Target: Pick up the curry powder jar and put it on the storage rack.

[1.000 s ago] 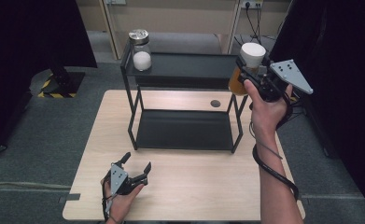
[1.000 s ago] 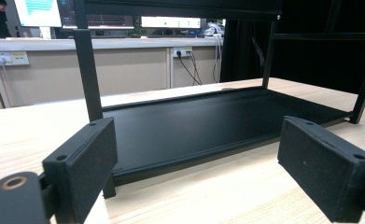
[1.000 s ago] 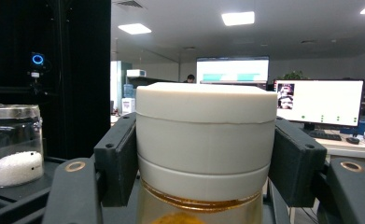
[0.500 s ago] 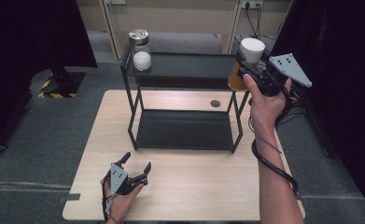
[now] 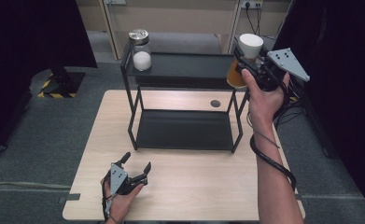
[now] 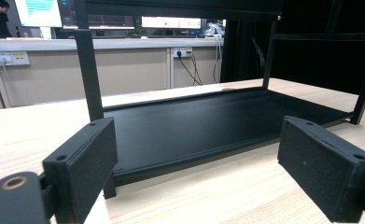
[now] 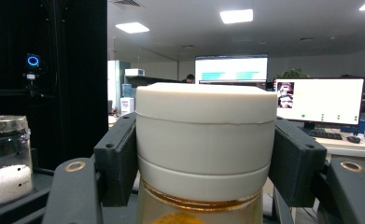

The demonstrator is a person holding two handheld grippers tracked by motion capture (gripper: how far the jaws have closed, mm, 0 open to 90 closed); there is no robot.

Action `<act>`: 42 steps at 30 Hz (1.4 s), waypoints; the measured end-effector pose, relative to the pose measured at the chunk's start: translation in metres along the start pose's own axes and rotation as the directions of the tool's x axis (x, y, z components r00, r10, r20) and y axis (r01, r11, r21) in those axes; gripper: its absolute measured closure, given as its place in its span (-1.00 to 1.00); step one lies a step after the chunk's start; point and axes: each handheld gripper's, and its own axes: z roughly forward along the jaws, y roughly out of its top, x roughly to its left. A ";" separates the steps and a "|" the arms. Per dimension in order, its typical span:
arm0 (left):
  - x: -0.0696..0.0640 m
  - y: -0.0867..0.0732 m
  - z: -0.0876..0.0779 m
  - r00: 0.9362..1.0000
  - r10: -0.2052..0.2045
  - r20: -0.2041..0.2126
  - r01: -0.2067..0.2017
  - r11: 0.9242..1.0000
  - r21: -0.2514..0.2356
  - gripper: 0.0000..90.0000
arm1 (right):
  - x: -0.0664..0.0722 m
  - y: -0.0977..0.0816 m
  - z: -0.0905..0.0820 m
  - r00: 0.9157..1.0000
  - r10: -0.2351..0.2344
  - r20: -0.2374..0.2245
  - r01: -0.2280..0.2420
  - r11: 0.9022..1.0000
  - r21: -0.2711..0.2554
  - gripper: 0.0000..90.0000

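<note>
**Jar held at the top shelf's right end, ready to be set down**

While the left gripper (image 5: 134, 171) rests on the table (image 5: 203, 186) near its front edge with its jaws spread wide and nothing between them, the right gripper (image 5: 246, 59) does the work. Its two pads clamp the white lid of a jar of amber liquid (image 7: 206, 140), which hangs upright just beside the right end of the black two-tier rack (image 5: 185, 70), about level with the top shelf. In the right gripper view the lid sits squarely between the pads, and a second jar holding white grains (image 7: 5, 158) stands farther off, at the shelf's left end.

Judging by this, the step in hand is the carry toward the top shelf, and the jar is not yet over it. The next move likely calls for shifting the jar sideways over the shelf's rim, keeping it upright, lowering it until the base rests flat, and only then spreading the jaws. Clipping the rack's corner post is the thing to avoid.
</note>
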 end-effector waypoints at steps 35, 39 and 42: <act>0.000 0.000 0.000 1.000 0.000 -0.002 0.000 1.000 0.000 -0.75 | -0.001 0.005 0.021 1.000 0.011 0.018 -0.011 1.000 0.003 -0.24; 0.000 0.000 0.000 1.000 0.000 -0.001 0.000 1.000 -0.001 -0.75 | -0.002 0.005 0.022 1.000 0.014 0.022 -0.014 1.000 0.004 -0.24; 0.000 0.000 0.000 1.000 -0.001 -0.002 0.001 1.000 -0.001 -0.75 | -0.002 0.006 0.023 1.000 0.014 0.023 -0.014 1.000 0.006 -0.24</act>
